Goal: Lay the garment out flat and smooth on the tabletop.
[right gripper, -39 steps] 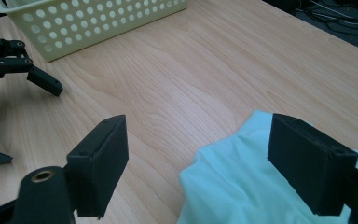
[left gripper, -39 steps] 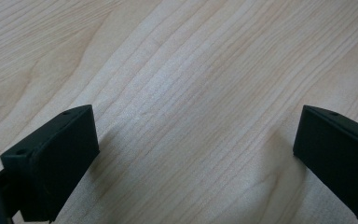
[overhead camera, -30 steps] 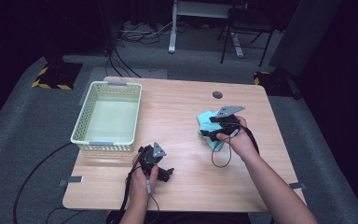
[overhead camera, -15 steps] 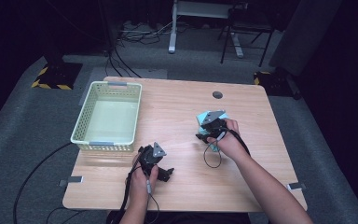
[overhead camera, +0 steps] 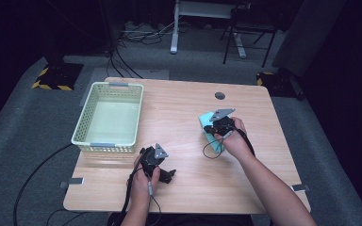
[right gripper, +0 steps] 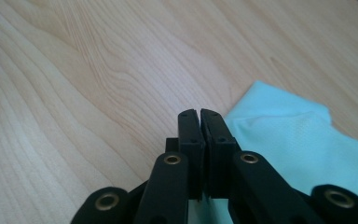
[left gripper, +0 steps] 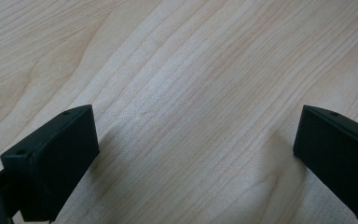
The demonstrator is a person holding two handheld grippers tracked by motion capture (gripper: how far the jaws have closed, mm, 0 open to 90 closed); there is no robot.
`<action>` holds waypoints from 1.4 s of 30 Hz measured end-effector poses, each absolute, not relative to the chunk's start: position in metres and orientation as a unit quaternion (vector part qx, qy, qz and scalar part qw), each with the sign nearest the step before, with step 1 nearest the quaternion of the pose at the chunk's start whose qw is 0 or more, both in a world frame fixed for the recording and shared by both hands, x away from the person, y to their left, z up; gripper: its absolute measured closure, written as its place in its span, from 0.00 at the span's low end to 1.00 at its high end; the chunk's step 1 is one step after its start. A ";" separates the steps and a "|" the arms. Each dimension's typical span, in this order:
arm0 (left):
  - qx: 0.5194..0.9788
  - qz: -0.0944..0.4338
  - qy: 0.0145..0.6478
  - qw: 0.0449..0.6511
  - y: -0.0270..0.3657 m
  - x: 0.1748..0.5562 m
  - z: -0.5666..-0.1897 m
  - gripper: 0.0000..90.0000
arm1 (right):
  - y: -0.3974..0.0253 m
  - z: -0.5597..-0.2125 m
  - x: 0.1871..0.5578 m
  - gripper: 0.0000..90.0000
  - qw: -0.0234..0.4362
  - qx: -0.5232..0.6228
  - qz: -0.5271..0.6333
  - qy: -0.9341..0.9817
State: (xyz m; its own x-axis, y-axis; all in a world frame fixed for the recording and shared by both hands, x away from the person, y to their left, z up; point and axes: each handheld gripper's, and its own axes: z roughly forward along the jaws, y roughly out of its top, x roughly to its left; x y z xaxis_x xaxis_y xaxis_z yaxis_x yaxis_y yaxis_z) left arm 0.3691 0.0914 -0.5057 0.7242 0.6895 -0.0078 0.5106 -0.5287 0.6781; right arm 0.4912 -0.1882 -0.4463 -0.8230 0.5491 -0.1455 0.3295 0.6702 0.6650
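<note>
Right tongs (right gripper: 199,116) closed over teal cloth (right gripper: 298,144); green basket (overhead camera: 86,123) holds nothing.

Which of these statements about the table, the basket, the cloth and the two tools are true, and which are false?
1. The basket holds the cloth. False: the cloth lies on the table, and the basket looks empty.
2. The left tool is open. True.
3. The right tool is open wide. False: its jaws are shut.
4. The cloth is light blue-green. True.
5. The left tool grips the cloth. False: only bare wood lies between its jaws.
</note>
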 end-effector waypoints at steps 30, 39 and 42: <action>0.864 0.133 0.347 0.339 0.092 0.369 -0.506 0.00 | -0.300 -0.421 0.456 0.97 0.188 0.310 0.389 0.847; 0.864 0.132 0.347 0.339 0.092 0.369 -0.506 0.00 | -0.343 -0.441 0.429 0.78 0.182 0.368 0.385 0.827; 0.864 0.132 0.347 0.339 0.092 0.369 -0.506 0.00 | -0.360 -0.446 0.419 0.70 0.172 0.393 0.388 0.816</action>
State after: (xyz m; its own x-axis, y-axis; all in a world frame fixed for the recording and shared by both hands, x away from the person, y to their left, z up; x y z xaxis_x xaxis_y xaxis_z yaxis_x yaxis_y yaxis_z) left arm 0.3687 0.0916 -0.5056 0.7238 0.6899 -0.0062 0.5106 -0.5296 0.6773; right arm 0.4193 -0.3605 -0.4463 -0.6317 0.7748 0.0241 0.5083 0.3905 0.7675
